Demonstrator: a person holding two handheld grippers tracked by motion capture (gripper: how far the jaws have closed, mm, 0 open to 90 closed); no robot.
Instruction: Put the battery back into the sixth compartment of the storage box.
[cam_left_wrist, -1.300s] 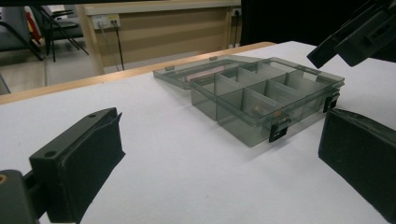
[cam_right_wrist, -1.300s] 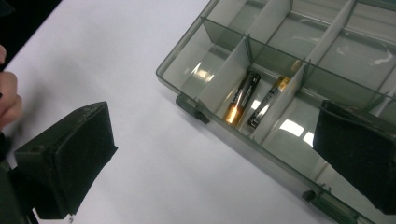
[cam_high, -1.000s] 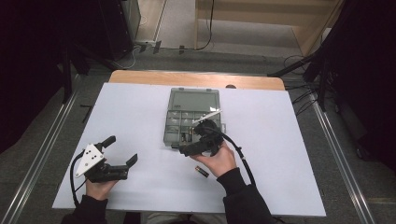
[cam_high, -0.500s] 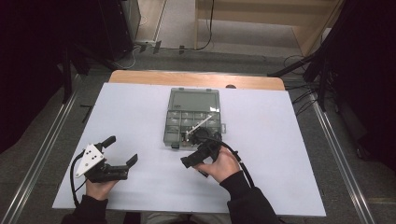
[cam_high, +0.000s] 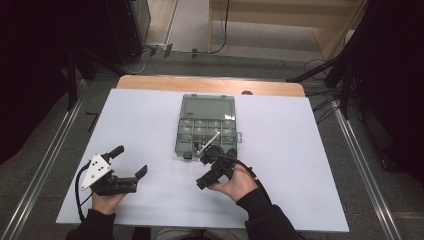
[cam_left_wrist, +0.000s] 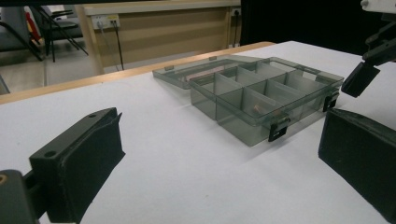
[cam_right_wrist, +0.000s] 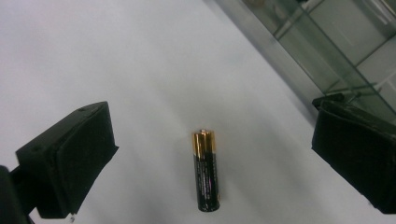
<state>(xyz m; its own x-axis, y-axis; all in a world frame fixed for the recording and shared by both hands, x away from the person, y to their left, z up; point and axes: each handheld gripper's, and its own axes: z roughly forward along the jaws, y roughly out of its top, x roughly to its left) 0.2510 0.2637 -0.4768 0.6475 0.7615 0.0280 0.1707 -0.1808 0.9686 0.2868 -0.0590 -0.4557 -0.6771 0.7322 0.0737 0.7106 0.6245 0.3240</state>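
Two sets of fingers: our right gripper (cam_right_wrist: 205, 140) gapes over the battery; our left gripper (cam_high: 131, 162) rests agape, idle.
Battery (cam_right_wrist: 205, 170): lies flat on the white worktop (cam_high: 300, 150), just beside the open compartment box (cam_high: 206, 131).
Handling: we judge it light, rigid, slick, prone to roll.
Hold: across mid-body.

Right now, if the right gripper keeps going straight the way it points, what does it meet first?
Most likely the battery, lying flat on the white table between the open jaws of the right gripper. Depth is hard to judge.
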